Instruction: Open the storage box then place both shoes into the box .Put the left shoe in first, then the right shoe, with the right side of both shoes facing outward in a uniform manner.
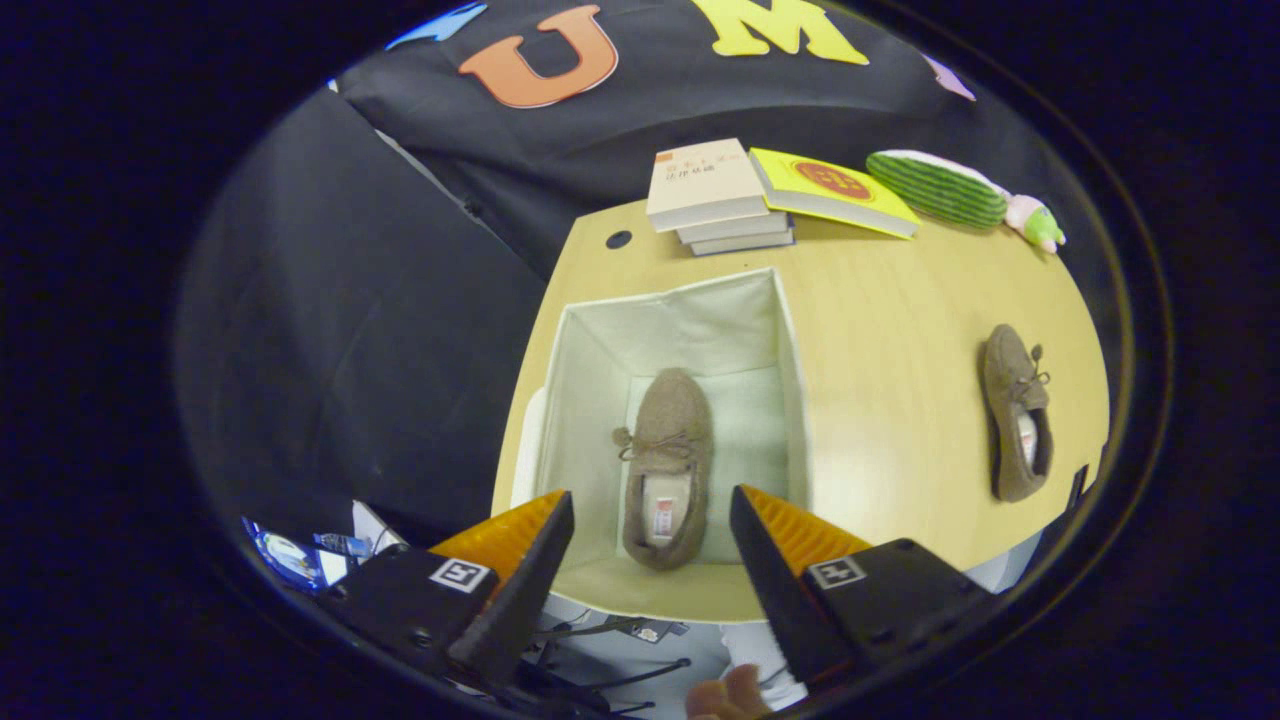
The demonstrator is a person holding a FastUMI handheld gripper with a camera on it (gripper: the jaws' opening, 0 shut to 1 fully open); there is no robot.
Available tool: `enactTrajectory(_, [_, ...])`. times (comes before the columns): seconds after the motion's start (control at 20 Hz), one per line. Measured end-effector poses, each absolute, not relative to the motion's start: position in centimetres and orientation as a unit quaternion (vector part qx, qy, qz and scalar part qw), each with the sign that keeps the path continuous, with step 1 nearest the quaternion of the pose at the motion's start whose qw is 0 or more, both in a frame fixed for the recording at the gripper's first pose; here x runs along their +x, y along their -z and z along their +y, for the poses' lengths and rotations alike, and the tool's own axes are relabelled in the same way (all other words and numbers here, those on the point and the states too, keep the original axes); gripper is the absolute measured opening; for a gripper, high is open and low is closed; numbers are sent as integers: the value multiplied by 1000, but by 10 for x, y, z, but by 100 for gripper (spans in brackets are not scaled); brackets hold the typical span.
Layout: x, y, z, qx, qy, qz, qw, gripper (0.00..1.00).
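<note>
A white fabric storage box (790, 360) stands open on the wooden table (900, 300). One brown moccasin shoe (668, 465) lies on the box floor, toe pointing away from me, laces across its top. The second brown shoe (1016, 412) lies on the table well to the right of the box, also toe away. My gripper (650, 515) hovers high above the near side of the box, open, with nothing between its fingers; the shoe in the box shows in the gap between them.
A stack of books (710, 195) and a yellow book (830, 190) lie at the table's far edge, with a green striped plush toy (945, 188) to their right. A cable hole (619, 240) is left of the books. Part of a hand (725, 695) shows below the fingers.
</note>
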State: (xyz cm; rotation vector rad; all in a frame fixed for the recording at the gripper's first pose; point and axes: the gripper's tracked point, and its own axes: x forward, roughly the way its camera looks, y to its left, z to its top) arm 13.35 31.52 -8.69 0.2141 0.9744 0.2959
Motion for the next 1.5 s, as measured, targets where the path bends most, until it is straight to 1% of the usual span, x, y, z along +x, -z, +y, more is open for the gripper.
enactTrajectory(0.05, [135,79,299,98,-129,458,874,100])
enactTrajectory(0.2, [125,74,258,60,-122,465,875,100])
enactTrajectory(0.4, [124,77,192,36,-86,470,877,100])
enactTrajectory(0.55, [126,90,146,14,-63,474,878,100])
enactTrajectory(0.85, [115,119,87,-10,-47,501,864,100])
enactTrajectory(1.0, [121,132,58,-26,-28,501,865,100])
enactTrajectory(1.3, [142,174,8,-4,8,531,848,100])
enactTrajectory(1.5, [172,193,-43,2,52,534,844,100])
